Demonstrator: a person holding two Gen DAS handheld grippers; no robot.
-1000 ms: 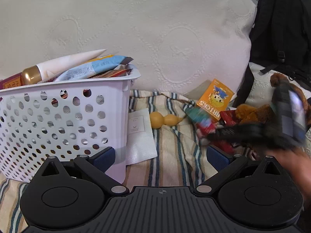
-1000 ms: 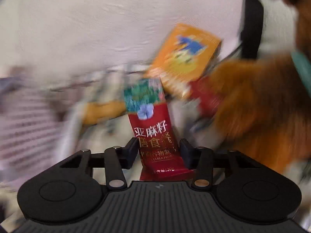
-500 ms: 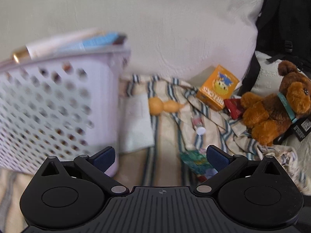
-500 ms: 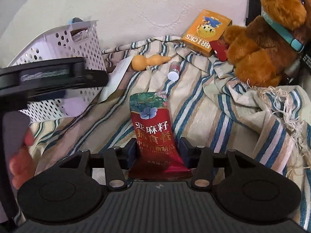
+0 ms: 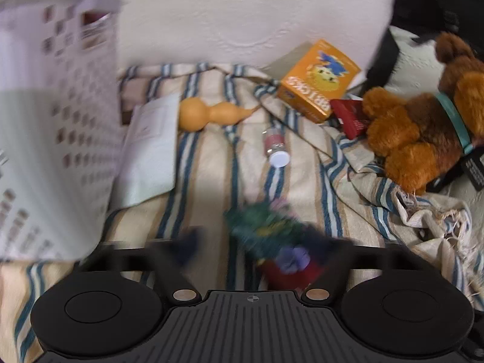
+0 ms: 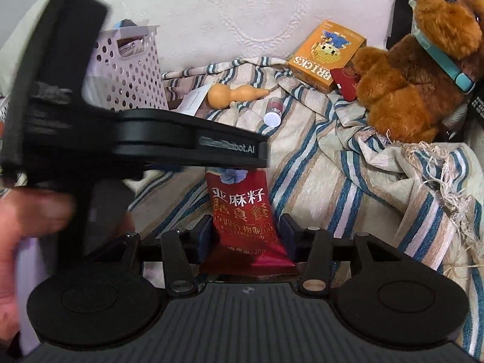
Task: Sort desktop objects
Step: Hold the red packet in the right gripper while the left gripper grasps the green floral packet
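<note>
Red snack packet [image 6: 242,211] sits clamped in the right gripper [image 6: 243,234]; left gripper [image 5: 257,242], spread apart, should close squarely on its top.

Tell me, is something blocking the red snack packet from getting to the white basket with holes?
Yes. The right gripper holds the red snack packet, and the black left gripper reaches across just above the packet's top, between it and the white perforated plastic basket. Only striped cloth lies beyond.
</note>
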